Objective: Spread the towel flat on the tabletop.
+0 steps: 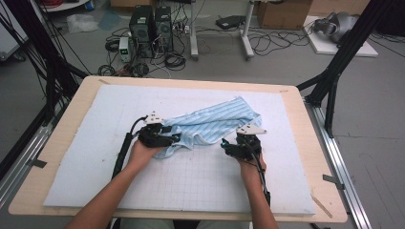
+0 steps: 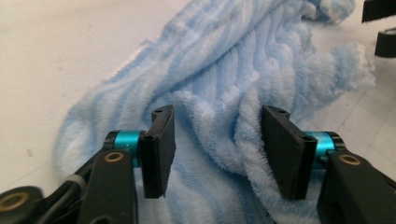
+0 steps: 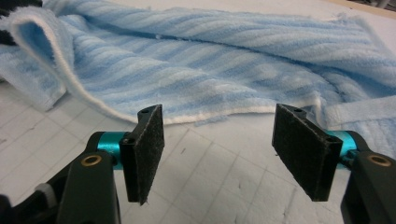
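Left claw (image 2: 215, 154) open astride towel (image 1: 215, 125) fold; right claw (image 3: 217, 156) open, empty; towel long axis diagonal.

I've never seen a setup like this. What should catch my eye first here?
A rumpled light-blue striped towel lies mid-table on a white gridded mat. A person's hands hold two black tools: the left tool has towel folds between its open jaws, and the right tool is open over bare mat just short of the towel's edge.
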Demonstrator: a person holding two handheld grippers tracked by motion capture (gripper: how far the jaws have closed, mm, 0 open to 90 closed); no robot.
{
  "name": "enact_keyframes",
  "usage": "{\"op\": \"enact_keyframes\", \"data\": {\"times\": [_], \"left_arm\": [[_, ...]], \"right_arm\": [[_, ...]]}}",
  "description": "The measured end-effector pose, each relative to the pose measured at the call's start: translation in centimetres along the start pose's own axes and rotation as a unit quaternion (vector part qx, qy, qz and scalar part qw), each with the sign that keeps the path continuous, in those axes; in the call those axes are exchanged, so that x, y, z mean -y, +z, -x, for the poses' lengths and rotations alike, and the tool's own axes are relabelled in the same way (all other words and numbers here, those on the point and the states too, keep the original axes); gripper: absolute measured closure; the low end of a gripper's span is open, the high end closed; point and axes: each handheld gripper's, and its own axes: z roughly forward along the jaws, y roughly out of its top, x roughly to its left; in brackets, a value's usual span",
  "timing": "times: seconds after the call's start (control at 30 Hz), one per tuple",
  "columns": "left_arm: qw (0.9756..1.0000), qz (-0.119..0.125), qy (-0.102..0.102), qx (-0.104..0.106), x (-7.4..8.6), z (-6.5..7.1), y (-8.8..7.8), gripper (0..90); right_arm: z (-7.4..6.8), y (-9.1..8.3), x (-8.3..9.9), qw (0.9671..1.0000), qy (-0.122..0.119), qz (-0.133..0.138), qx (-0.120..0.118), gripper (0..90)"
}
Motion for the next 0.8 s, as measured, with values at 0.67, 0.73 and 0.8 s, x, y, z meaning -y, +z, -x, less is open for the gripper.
{"op": "enact_keyframes", "data": {"times": [0.67, 0.73, 0.8], "left_arm": [[0.9978, 0.046, -0.027, -0.039, 2.4, -4.9, -6.0, 42.9], [0.9978, 0.053, -0.018, -0.037, 2.3, -4.8, -6.2, 43.5], [0.9978, 0.054, -0.014, -0.036, 2.4, -4.8, -6.2, 44.4]], "right_arm": [[-3.2, 0.1, -0.5, 0.9892, -0.058, 0.014, -0.134, 59.3], [-3.3, -0.1, -0.5, 0.9877, -0.063, 0.013, -0.142, 59.5], [-3.4, -0.4, -0.5, 0.9846, -0.066, 0.018, -0.161, 59.8]]}}
